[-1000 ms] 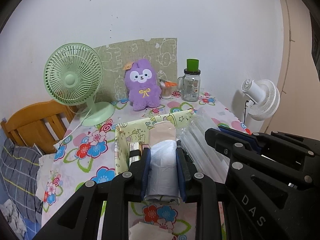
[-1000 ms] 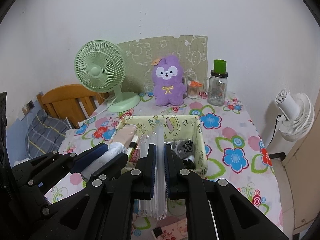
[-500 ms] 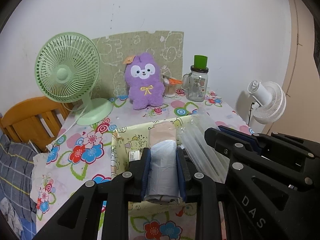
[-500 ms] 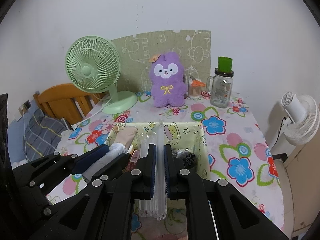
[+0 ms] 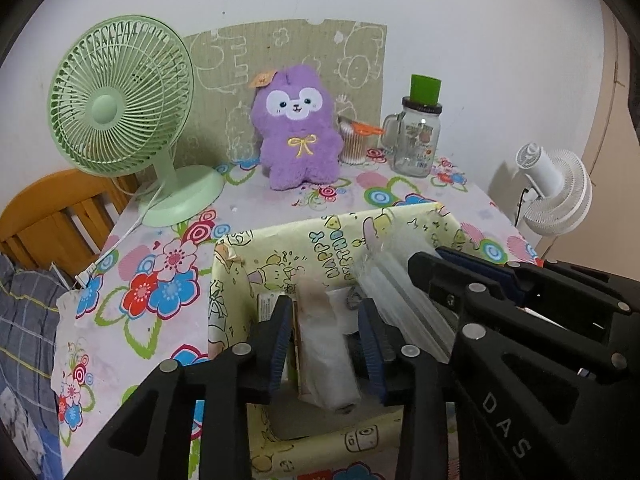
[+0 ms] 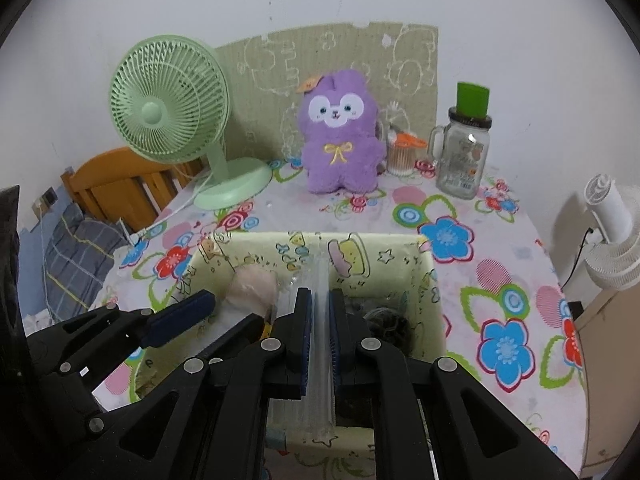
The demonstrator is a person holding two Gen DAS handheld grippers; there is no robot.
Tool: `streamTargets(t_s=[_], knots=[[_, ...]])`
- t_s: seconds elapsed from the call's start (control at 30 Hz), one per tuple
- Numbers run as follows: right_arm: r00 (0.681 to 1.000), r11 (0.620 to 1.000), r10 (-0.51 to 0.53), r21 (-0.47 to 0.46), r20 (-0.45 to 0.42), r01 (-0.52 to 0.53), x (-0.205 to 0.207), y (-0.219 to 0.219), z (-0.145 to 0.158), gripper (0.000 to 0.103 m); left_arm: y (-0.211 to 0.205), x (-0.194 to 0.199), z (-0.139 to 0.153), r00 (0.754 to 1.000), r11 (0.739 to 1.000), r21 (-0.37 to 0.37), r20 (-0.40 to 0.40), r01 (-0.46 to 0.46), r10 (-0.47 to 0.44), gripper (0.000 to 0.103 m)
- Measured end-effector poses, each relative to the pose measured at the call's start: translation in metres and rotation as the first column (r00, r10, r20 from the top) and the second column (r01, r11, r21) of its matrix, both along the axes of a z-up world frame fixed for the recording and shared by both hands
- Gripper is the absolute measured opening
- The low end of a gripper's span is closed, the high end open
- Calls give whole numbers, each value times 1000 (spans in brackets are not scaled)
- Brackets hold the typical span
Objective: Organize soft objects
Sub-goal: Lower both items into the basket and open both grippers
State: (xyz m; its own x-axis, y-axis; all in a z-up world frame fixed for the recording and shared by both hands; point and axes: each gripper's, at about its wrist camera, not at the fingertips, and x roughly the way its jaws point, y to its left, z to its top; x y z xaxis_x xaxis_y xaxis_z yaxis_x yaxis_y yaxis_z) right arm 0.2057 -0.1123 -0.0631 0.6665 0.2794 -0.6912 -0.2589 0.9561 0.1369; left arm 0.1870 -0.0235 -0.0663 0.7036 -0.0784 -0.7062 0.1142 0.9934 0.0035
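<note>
A pale yellow cartoon-print box (image 5: pixel 320 224) (image 6: pixel 360 236) stands on the flowered table. My left gripper (image 5: pixel 324 308) hangs over the box's left half and its jaws are opening. A white and pink soft roll (image 5: pixel 324 356) sits blurred between the pads, with a gap on each side. In the right wrist view the roll's pink end (image 6: pixel 252 286) shows between the left fingers (image 6: pixel 180 316). My right gripper (image 6: pixel 319 294) is shut on a clear plastic packet (image 6: pixel 319 344) over the box's middle. A purple plush (image 5: pixel 298 140) sits at the back.
A green desk fan (image 5: pixel 120 108) stands back left and a glass jar with a green lid (image 5: pixel 418 136) back right, with a cotton-swab tub (image 5: pixel 354 144) between them. A white fan (image 5: pixel 554 192) stands off the table's right edge. A wooden bed frame (image 5: pixel 48 216) is at the left.
Both grippers moved forward and down until they hang over the box. The left jaws spread away from the roll, which now looks blurred and lower. The right grip on the packet is unchanged.
</note>
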Motion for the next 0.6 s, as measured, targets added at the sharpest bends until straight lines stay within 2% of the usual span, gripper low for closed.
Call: streamTargets(t_s=[0.1, 0.17, 0.2, 0.27, 0.3, 0.33, 0.5, 0.6], knots=[[1000, 1000, -2, -3, -24, 2, 4, 0, -6, 17, 0, 2, -4, 1000, 1000, 8, -10, 2, -2, 42], [999, 1000, -9, -17, -31, 9, 5, 0, -9, 21, -1, 2, -7, 1000, 1000, 13, -19, 7, -6, 51], [999, 1000, -13, -21, -32, 12, 5, 0, -10, 28, -1, 3, -8, 1000, 1000, 14, -25, 7, -7, 52], [999, 999, -23, -29, -25, 22, 4, -1, -10, 50, -1, 2, -9, 1000, 1000, 13, -25, 9, -9, 59], [999, 999, -32, -29, -14, 31, 2, -3, -9, 69, -1, 1, -8, 1000, 1000, 13, -22, 10, -10, 60], [999, 999, -41, -29, 0, 41, 0, -4, -8, 78, -1, 0, -8, 1000, 1000, 12, -18, 11, -11, 63], [999, 998, -50, -29, 8, 50, -7, -7, -5, 79, -1, -7, -4, 1000, 1000, 15, -5, 11, -11, 69], [998, 998, -59, -33, 8, 60, -11, -9, -4, 83, 0, -13, -2, 1000, 1000, 13, 0, 10, -10, 79]])
